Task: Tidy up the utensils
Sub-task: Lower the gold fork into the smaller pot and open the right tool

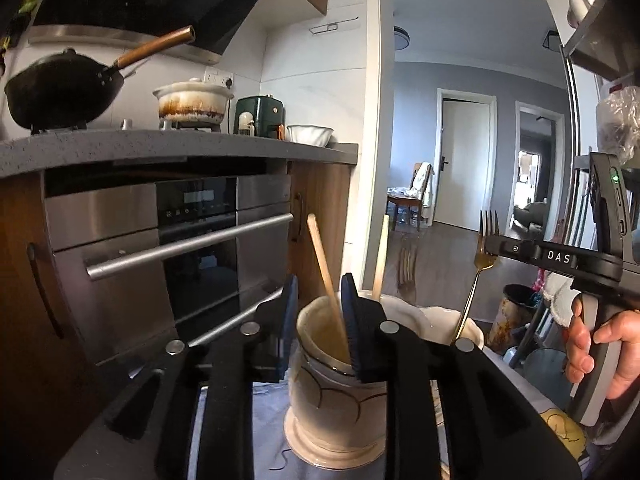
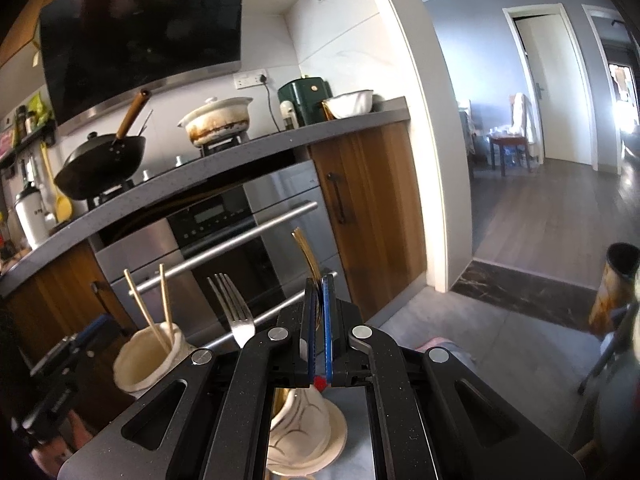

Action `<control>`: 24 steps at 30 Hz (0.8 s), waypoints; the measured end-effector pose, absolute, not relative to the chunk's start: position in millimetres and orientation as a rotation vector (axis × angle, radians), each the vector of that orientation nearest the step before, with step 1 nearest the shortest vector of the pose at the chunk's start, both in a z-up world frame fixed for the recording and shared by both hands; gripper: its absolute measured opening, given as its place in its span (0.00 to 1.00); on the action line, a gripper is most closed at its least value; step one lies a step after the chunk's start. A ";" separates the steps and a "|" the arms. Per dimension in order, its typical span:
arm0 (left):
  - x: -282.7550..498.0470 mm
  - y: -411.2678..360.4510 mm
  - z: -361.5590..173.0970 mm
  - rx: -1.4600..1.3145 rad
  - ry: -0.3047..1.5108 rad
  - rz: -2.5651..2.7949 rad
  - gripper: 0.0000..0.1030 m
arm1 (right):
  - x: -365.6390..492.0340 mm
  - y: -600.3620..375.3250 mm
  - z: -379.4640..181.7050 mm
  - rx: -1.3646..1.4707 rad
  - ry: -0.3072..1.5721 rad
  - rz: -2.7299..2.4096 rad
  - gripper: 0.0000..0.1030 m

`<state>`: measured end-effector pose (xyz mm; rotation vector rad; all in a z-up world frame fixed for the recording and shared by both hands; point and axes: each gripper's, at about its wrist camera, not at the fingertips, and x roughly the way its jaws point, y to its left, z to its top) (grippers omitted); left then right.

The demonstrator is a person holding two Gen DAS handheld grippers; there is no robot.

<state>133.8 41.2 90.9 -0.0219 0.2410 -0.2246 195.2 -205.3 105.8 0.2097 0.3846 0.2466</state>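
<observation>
sorting cutlery into two cream ceramic holders on a blue-covered desk, below the oven [image 1: 172, 240] and wok [image 1: 60, 88]. the near holder [image 1: 332, 392] stands between the left gripper [image 1: 320, 332] pads, which are parted and not pressing it; its two chopsticks [image 1: 326, 276] lean against the rim, seemingly just dropped in. the right gripper [image 2: 319, 320] is clenched on a gold fork [image 2: 306, 252], tines up, handle lowered into the second holder [image 2: 304, 424], likely for a clean release. a silver fork [image 2: 236, 312] already stands beside it.
</observation>
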 end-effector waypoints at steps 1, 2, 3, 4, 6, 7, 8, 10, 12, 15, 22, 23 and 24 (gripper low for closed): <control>132.5 41.5 91.9 -0.013 0.242 -0.219 0.25 | 195.3 -206.3 104.7 0.209 0.387 0.242 0.04; 131.4 42.5 92.7 -0.012 0.242 -0.215 0.28 | 195.1 -207.0 104.1 0.209 0.389 0.239 0.04; 130.4 43.2 94.1 -0.014 0.243 -0.213 0.30 | 195.5 -208.1 103.3 0.214 0.393 0.239 0.04; 128.9 44.5 94.6 -0.018 0.244 -0.214 0.33 | 195.7 -209.1 102.9 0.218 0.395 0.238 0.04; 126.4 46.5 94.6 -0.021 0.248 -0.210 0.36 | 195.6 -210.2 103.3 0.220 0.395 0.234 0.04; 125.3 48.0 94.2 -0.023 0.254 -0.205 0.37 | 195.4 -210.0 103.4 0.219 0.396 0.234 0.04; 124.9 49.3 94.2 -0.025 0.257 -0.203 0.37 | 195.2 -210.1 103.2 0.217 0.398 0.232 0.05; 124.2 51.8 93.7 -0.029 0.269 -0.200 0.38 | 194.9 -211.3 104.1 0.220 0.402 0.235 0.15; 123.5 53.6 93.1 -0.030 0.284 -0.195 0.39 | 193.2 -214.5 104.4 0.236 0.403 0.253 0.39; 118.9 55.8 94.0 -0.022 0.290 -0.189 0.40 | 188.0 -219.5 104.9 0.247 0.402 0.259 0.47; 106.2 58.7 97.6 -0.015 0.297 -0.183 0.56 | 165.7 -229.3 103.6 0.250 0.395 0.270 0.79; 104.2 58.2 97.5 -0.010 0.301 -0.183 0.59 | 159.9 -231.2 102.9 0.249 0.393 0.270 0.85; 102.2 57.2 97.5 -0.001 0.303 -0.179 0.60 | 156.9 -231.5 102.8 0.248 0.389 0.272 0.88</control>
